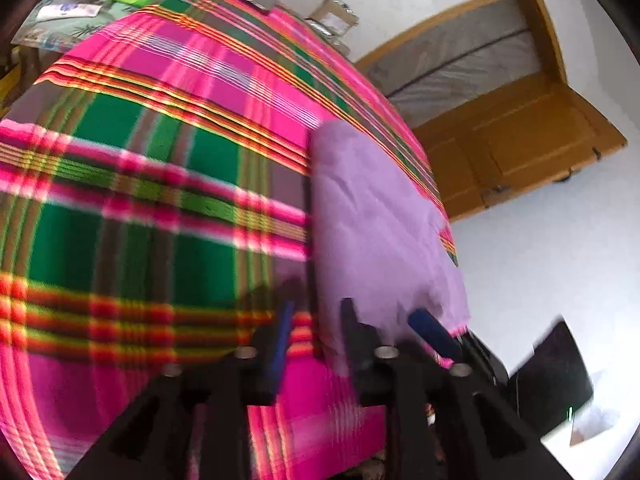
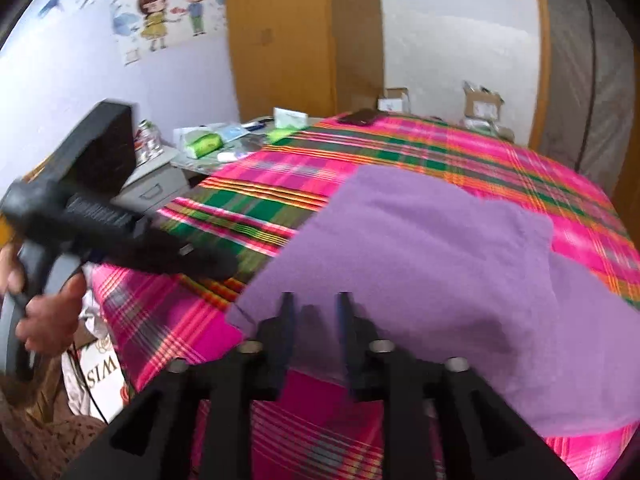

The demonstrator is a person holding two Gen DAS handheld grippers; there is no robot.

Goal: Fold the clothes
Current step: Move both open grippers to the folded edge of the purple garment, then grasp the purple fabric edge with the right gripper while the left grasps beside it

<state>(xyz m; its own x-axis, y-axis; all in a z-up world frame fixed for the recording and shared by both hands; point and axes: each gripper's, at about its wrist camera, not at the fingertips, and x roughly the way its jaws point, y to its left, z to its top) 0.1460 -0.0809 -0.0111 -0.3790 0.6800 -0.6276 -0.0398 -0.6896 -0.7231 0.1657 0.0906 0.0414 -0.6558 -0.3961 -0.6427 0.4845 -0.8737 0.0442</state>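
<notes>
Purple cloth (image 2: pixel 420 264): we see it lying on the plaid bed cover (image 2: pixel 248 208), one layer seemingly lapped over another.
Right hand-held gripper (image 2: pixel 316 320): fingers apart at the cloth's near edge.
Left hand-held gripper (image 1: pixel 316 328): fingers apart at a cloth edge; blur hides any contact.
Our advice: pinch the edges evenly, lift together, keep hems aligned.

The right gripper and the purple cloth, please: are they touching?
Cannot tell: in the right wrist view the gripper overlaps the purple cloth, but blur hides any contact.
</notes>
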